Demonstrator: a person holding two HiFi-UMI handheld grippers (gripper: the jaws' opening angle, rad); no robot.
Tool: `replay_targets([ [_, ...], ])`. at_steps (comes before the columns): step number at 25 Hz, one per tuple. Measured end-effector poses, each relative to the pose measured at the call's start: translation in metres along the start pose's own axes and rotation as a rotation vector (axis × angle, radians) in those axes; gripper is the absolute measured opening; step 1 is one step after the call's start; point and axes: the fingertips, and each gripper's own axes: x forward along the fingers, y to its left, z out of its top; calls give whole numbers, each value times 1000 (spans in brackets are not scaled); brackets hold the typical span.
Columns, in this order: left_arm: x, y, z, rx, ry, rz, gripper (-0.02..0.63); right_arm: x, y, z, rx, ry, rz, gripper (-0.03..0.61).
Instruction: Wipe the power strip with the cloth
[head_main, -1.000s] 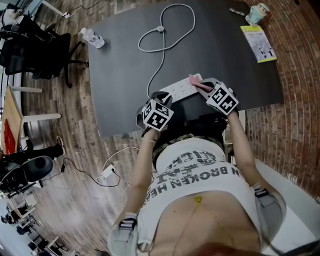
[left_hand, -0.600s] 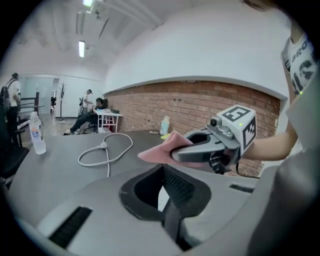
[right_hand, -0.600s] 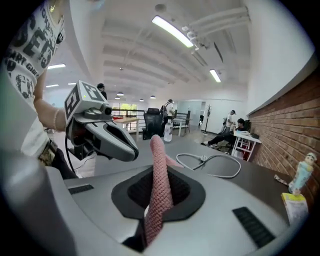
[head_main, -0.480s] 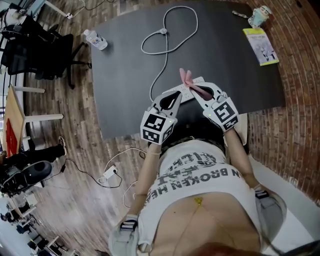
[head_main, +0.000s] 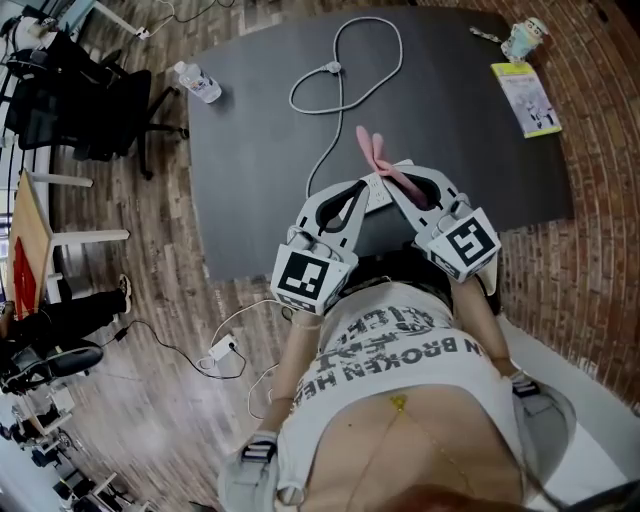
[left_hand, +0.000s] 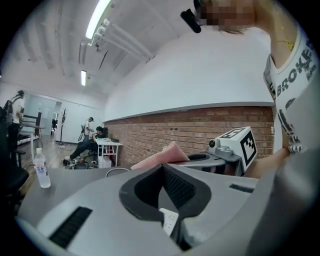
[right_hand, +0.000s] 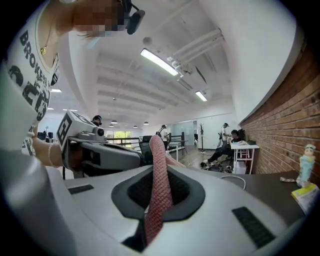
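Note:
My left gripper (head_main: 360, 192) is shut on the end of the white power strip (left_hand: 169, 220), which shows between its jaws in the left gripper view. In the head view the strip (head_main: 396, 170) lies mostly hidden behind both grippers, near the table's front edge. Its white cable (head_main: 330, 120) runs away in loops over the dark table (head_main: 250, 180). My right gripper (head_main: 392, 184) is shut on the pink cloth (right_hand: 158, 155), whose free end (head_main: 372, 148) sticks up past the jaws. The two gripper tips nearly meet over the strip.
A water bottle (head_main: 202, 82) lies at the table's far left corner. A yellow-green booklet (head_main: 527, 98) and a small figurine (head_main: 524, 36) are at the far right. An office chair (head_main: 75, 100) stands left of the table, and a brick wall (head_main: 600, 200) is on the right.
Both grippers have risen and tilted up toward the camera, tips coming together. The left jaws closed on the strip. The cloth has lifted off the strip and now stands up.

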Motion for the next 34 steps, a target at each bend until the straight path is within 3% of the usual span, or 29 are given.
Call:
replay_targets([
  [9,-11,5,26,68,-26,3,8,7,8,29,-2,-40,16,15],
  [20,-12,3,27,170,0,4,8,4,9,39,0,-51,16,15],
  [34,-11,0,26,158,1,3,8,-2,3,38,-6,-42,8,15],
])
